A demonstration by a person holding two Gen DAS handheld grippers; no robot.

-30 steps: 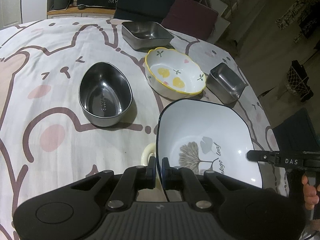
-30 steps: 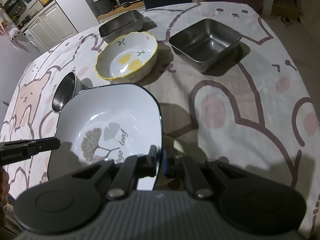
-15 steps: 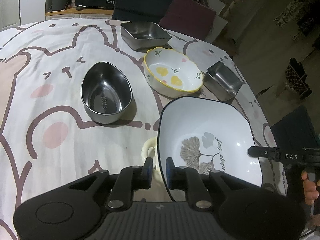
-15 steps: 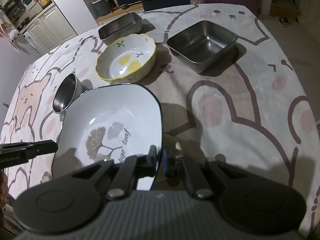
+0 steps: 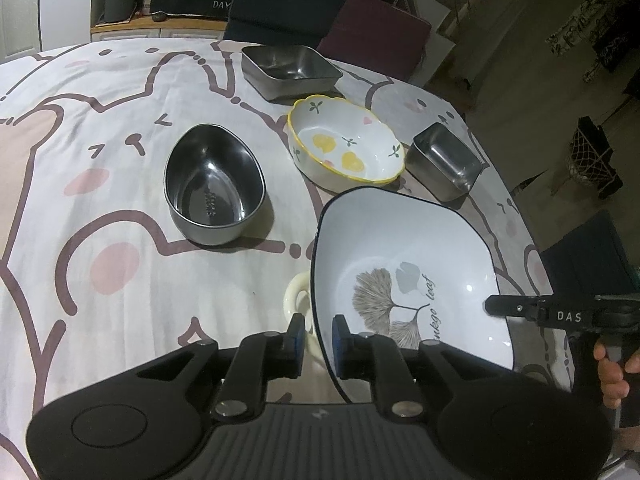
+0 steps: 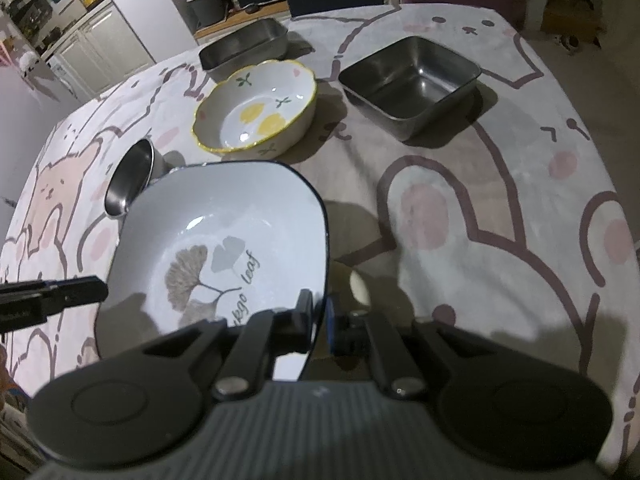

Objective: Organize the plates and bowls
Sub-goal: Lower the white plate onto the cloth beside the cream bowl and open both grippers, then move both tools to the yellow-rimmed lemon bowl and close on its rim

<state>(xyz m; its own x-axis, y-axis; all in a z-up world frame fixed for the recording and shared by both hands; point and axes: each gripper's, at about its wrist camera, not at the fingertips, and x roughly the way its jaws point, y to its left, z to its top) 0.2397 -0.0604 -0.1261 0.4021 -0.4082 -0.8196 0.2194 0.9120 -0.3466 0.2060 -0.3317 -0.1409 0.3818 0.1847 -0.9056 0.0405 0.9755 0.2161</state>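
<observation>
The table [image 5: 120, 184], under a cartoon-animal cloth, is cut off at every edge of both views. The square plate [image 5: 404, 252] with its leaf print is held above the cloth; its rim lies between the parted fingers of the left gripper [image 5: 318, 338], which are seen spread with a gap on either side of the rim. In the right wrist view the plate [image 6: 224, 248] is gripped at its 5 o'clock rim by the right gripper [image 6: 319, 316], clamped tight. A cream cup [image 5: 298, 300] is largely hidden beneath the plate. At 12 o'clock from the plate sits the flower bowl [image 5: 346, 150]; beyond it, the square steel tray [image 5: 290, 68]. At 10 o'clock the oval steel bowl [image 5: 214, 190] lies with its long axis running 11 to 5. At 1 o'clock stands the small steel box [image 5: 446, 160].
</observation>
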